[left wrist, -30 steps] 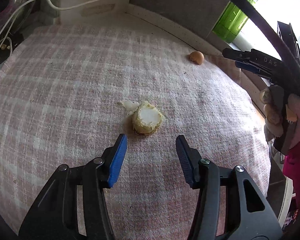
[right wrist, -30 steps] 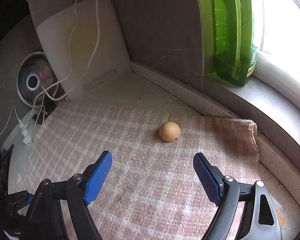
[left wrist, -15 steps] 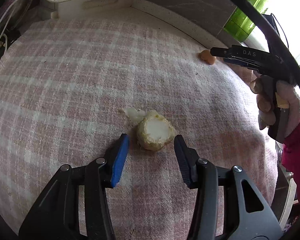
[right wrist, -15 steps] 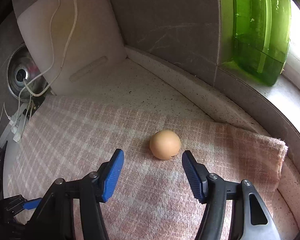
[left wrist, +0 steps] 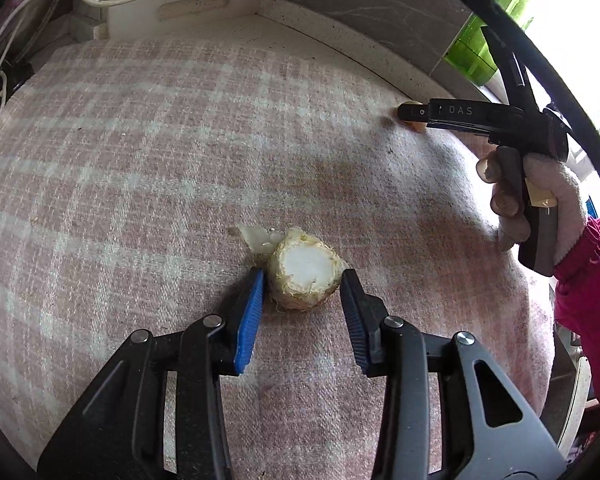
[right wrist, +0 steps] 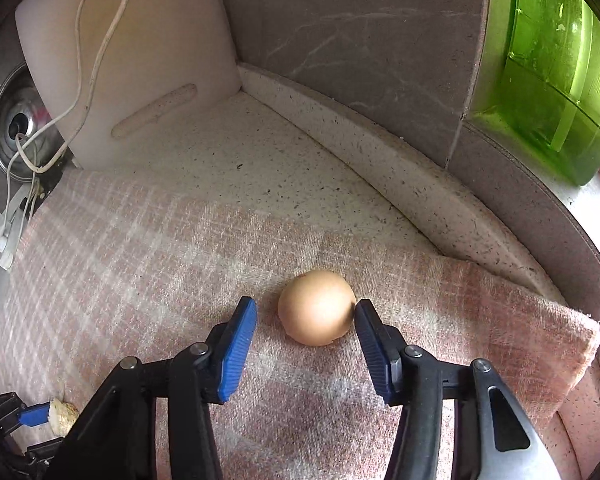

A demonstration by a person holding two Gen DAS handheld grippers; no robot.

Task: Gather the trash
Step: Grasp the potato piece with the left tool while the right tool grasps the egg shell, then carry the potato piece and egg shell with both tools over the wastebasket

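The left gripper point(left wrist: 302, 286) is spread around the stump point(left wrist: 303, 274) on the cloth point(left wrist: 140, 160). The right gripper point(right wrist: 306, 314) is spread around the eggshell point(right wrist: 316, 307).

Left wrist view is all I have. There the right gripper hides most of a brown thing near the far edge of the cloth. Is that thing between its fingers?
Observer: Yes. An eggshell lies on the cloth, between the open fingers of the right gripper.
Operator: Do both fingers touch it?
Observer: No. The finger on the picture's right is at its surface. The other finger stands apart, with cloth showing between.
Operator: Is the shell whole?
Observer: Its top looks whole; the underside is hidden.
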